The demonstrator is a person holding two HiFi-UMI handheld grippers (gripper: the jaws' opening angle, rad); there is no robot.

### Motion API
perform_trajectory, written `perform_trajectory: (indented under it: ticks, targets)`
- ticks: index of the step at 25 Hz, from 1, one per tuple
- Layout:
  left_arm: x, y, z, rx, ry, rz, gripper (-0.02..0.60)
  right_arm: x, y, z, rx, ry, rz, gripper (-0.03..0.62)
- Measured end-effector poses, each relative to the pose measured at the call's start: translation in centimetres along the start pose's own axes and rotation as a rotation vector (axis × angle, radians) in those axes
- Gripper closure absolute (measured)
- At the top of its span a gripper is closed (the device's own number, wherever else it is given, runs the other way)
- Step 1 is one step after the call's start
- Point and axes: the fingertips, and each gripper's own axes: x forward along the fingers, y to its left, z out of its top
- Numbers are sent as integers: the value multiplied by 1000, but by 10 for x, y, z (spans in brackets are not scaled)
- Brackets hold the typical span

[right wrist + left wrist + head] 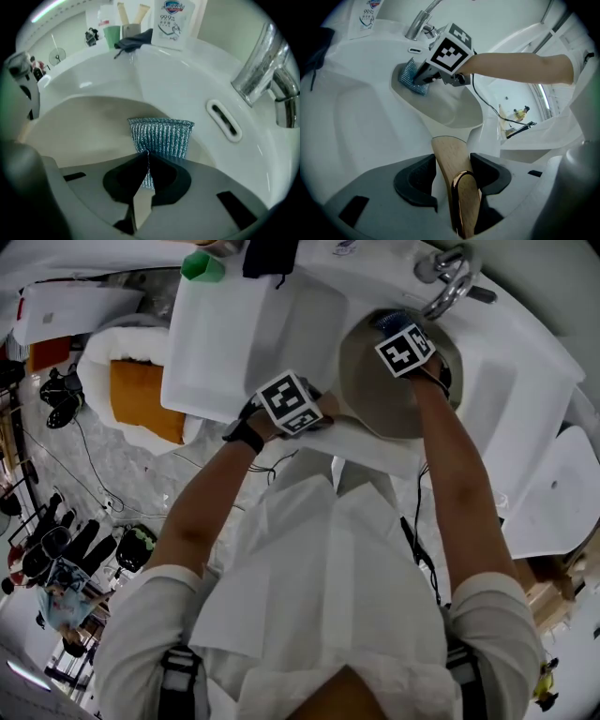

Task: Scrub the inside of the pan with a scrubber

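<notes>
The pan [384,390] lies tilted in the white sink, its pale inside [447,105] facing up. My left gripper [452,161] is shut on the pan's wooden handle [449,157], which runs between both pads; in the head view this gripper [289,401] sits at the pan's near-left edge. A blue-grey woven scrubber [161,136] is pinched in my right gripper [146,161], and it rests against the pan's far inner wall [79,126]. In the left gripper view the scrubber [411,77] pokes out from the right gripper [440,61] near the tap.
A chrome tap [262,61] and an overflow slot [224,119] stand just beyond the pan. On the sink's ledge are a soap pouch [176,21], a green cup [111,35] and a dark cloth [133,42]. A white draining area [234,334] lies to the left.
</notes>
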Motion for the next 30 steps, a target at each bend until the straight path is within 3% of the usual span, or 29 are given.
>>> perform_trajectory:
  ticks: [3, 10, 12, 14, 16, 20, 23, 26, 30]
  targets:
    - [-1, 0, 0, 0, -1, 0, 342, -6, 29, 25, 34, -83, 122, 577]
    - [-1, 0, 0, 3, -1, 1, 342, -35, 111, 29, 47, -160, 493, 577]
    - [-1, 0, 0, 4, -1, 2, 342, -51, 136, 16, 61, -111, 650, 577]
    - [-1, 0, -1, 4, -2, 4, 342, -71, 161, -11, 45, 8, 808, 577]
    - [-1, 0, -1, 3, -2, 4, 342, -85, 174, -48, -40, 169, 865, 577]
    - [-2, -1, 0, 4, -3, 3, 342, -101, 162, -118, -208, 456, 808, 577]
    - [-2, -1, -1, 3, -2, 4, 342, -108, 133, -151, -301, 623, 712, 577]
    - [-2, -1, -1, 1, -2, 5, 342, -92, 85, -179, -387, 762, 505, 577]
    - [-2, -1, 0, 2, -3, 5, 342, -56, 19, -171, -401, 730, 210, 577]
